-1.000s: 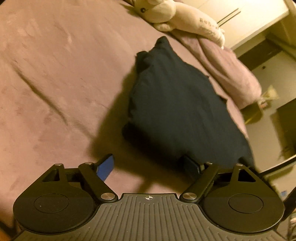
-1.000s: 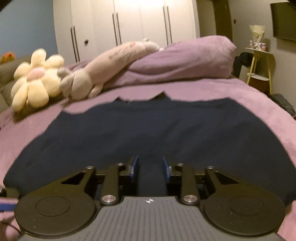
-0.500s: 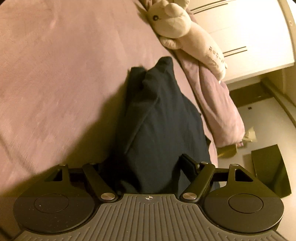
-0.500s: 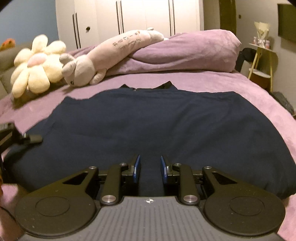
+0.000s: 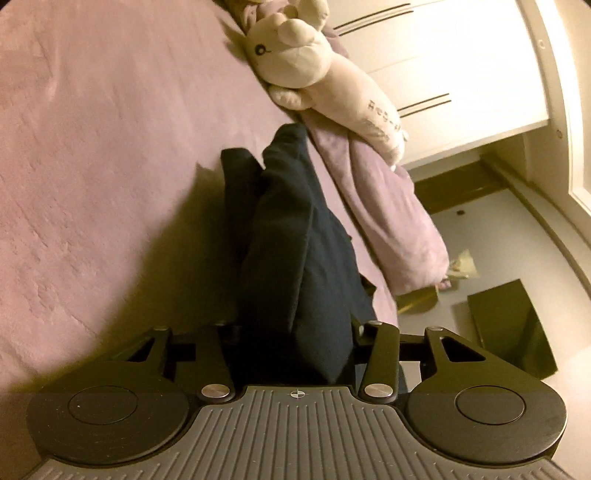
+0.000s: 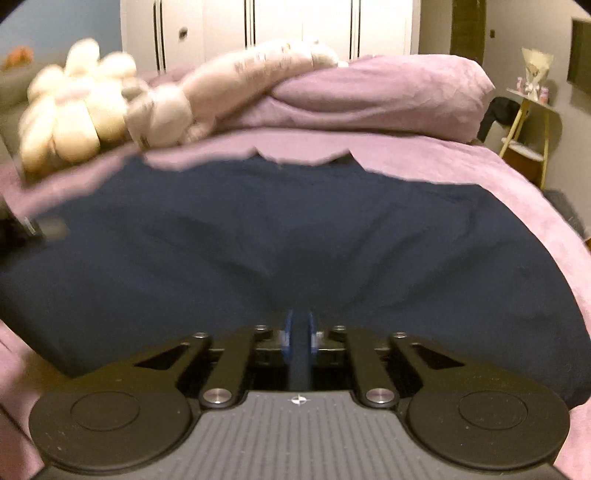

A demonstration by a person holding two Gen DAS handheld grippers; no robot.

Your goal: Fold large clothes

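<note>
A dark navy garment (image 6: 295, 236) lies spread on the purple bed (image 6: 546, 221). My right gripper (image 6: 299, 328) is shut on its near edge, blue pads pinching a ridge of cloth. In the left wrist view the garment (image 5: 295, 251) bunches into a raised fold that runs between the fingers of my left gripper (image 5: 295, 328). The jaws stand fairly wide around the thick cloth; whether they press it I cannot tell. The left gripper's tip shows dimly at the left edge of the right wrist view (image 6: 37, 229).
A long plush rabbit (image 5: 332, 81) and a rolled purple duvet (image 6: 369, 99) lie at the head of the bed. A flower-shaped plush (image 6: 70, 110) sits at the left. White wardrobes (image 6: 295, 29) stand behind. A yellow side table (image 6: 532, 122) stands at the right.
My left gripper moved onto the garment's side edge, and the cloth now bunches between its fingers. My right gripper closed from a narrow gap onto the near edge.
</note>
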